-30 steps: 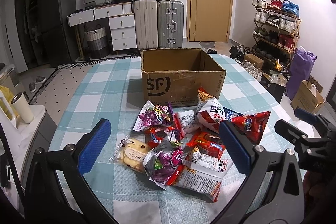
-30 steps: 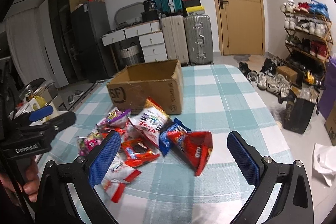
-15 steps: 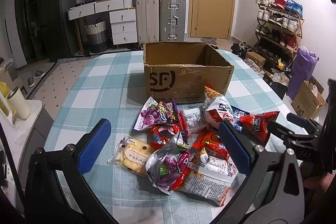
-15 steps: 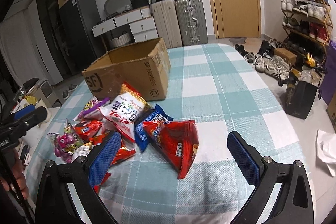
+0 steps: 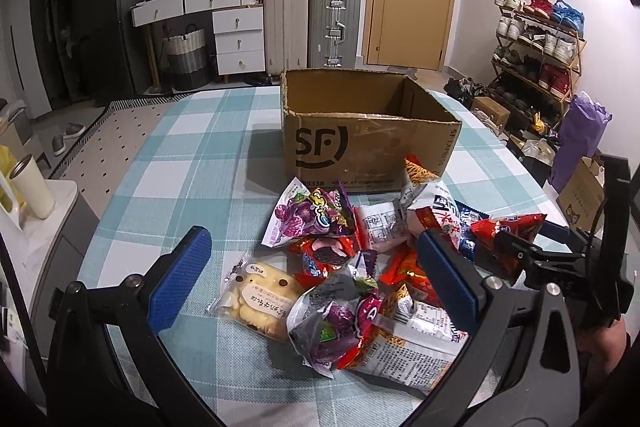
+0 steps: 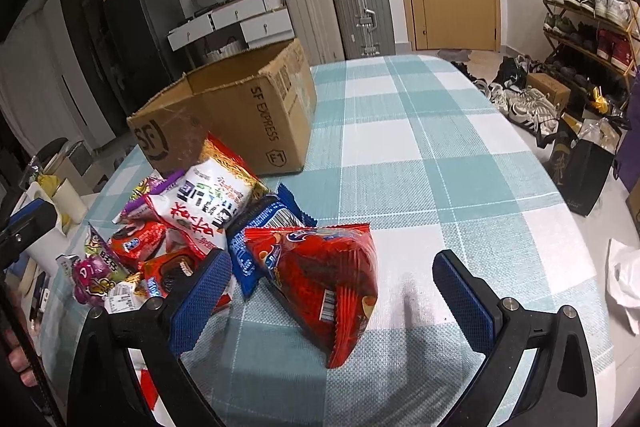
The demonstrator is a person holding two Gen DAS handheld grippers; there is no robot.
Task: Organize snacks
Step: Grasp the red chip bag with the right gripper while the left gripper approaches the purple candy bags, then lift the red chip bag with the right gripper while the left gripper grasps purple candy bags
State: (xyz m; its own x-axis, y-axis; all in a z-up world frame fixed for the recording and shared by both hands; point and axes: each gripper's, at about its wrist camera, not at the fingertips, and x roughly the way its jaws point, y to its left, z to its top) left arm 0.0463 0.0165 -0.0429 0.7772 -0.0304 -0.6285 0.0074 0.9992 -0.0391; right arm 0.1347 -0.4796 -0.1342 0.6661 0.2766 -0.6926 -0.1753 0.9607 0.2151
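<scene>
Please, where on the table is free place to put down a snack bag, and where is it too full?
Bare checked tablecloth lies right of the cardboard box and the red bag. Another free patch lies left of the box, up to the table edge. In front of the box, the snack pile is crowded.

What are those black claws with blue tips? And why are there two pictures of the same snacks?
Each claw is a gripper, a two-fingered tool a person holds, one in each hand. A small camera sits on each, so you get two views. One picture looks out past the left gripper, the other past the right gripper. Both are open and hold nothing. On the checked table lies a pile of snack bags, among them a red chip bag between the right gripper's fingers and a yellow cake packet. Behind stands an open cardboard box.
</scene>
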